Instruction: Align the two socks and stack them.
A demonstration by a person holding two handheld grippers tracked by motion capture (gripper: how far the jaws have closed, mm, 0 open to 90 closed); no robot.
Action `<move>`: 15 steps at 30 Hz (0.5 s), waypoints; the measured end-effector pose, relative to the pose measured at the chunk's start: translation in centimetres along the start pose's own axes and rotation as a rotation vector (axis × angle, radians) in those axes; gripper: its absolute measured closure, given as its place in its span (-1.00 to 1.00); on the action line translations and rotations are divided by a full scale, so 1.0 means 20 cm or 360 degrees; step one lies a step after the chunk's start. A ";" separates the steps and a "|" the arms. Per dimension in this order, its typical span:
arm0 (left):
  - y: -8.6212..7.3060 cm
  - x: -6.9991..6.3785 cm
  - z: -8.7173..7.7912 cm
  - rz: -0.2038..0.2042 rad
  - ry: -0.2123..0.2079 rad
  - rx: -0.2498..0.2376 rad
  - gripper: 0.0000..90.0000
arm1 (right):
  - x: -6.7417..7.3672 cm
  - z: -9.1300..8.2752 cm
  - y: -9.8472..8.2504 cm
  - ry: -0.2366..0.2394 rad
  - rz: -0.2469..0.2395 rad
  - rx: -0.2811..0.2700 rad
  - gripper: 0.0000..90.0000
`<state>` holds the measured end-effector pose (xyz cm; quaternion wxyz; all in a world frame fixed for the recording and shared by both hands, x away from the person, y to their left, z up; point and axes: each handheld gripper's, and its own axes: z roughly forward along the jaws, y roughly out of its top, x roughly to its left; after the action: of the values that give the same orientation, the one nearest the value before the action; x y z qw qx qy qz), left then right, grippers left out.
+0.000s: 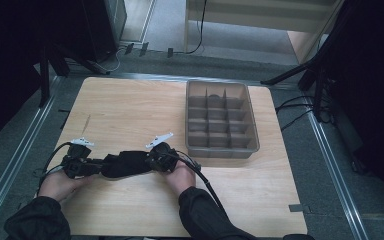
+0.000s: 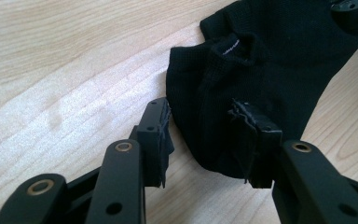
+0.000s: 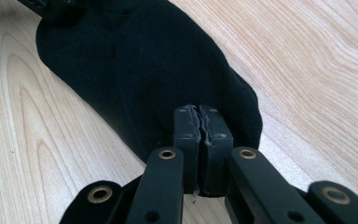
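A black sock (image 1: pixel 125 164) lies flat on the wooden table (image 1: pixel 130 110), stretched between my two grippers. My left gripper (image 1: pixel 101 167) reaches in at the sock's left end. In the left gripper view, that gripper (image 2: pixel 205 140) stands open with the rounded end of the sock (image 2: pixel 270 60) between its pads; one pad rests on the fabric and the other sits just beside its edge. My right gripper (image 1: pixel 148 162) is at the other end. In the right gripper view its jaws (image 3: pixel 203 130) are closed together, pinching the tip of the sock (image 3: pixel 144 60).
A grey plastic tray (image 1: pixel 254 125) divided into several compartments stands on the table at the back right, just beyond my right hand. Bare wood stretches behind the sock and along the front edge. Dark stands and cables surround the table.
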<state>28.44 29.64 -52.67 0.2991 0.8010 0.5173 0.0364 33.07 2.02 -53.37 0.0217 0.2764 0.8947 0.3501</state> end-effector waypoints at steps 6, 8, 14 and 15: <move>0.01 -0.01 0.01 0.0007 -0.0015 0.0046 0.74 | 0.00 0.00 -0.01 -0.0006 -0.0010 -0.0012 0.92; 0.03 -0.02 0.01 0.0013 0.0001 0.0075 0.84 | 0.00 0.00 -0.01 -0.0002 -0.0005 -0.0026 0.92; 0.06 -0.03 -0.02 0.0016 0.0112 0.0062 0.89 | 0.00 0.00 -0.04 -0.0001 0.0036 -0.0071 0.98; 0.05 -0.02 -0.03 0.0000 0.0107 0.0047 0.89 | 0.00 -0.01 -0.04 0.0005 0.0046 -0.0070 0.99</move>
<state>28.93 29.27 -51.53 0.2698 0.8037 0.5274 0.0557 32.72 1.40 -53.83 0.0215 0.2883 0.8827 0.3705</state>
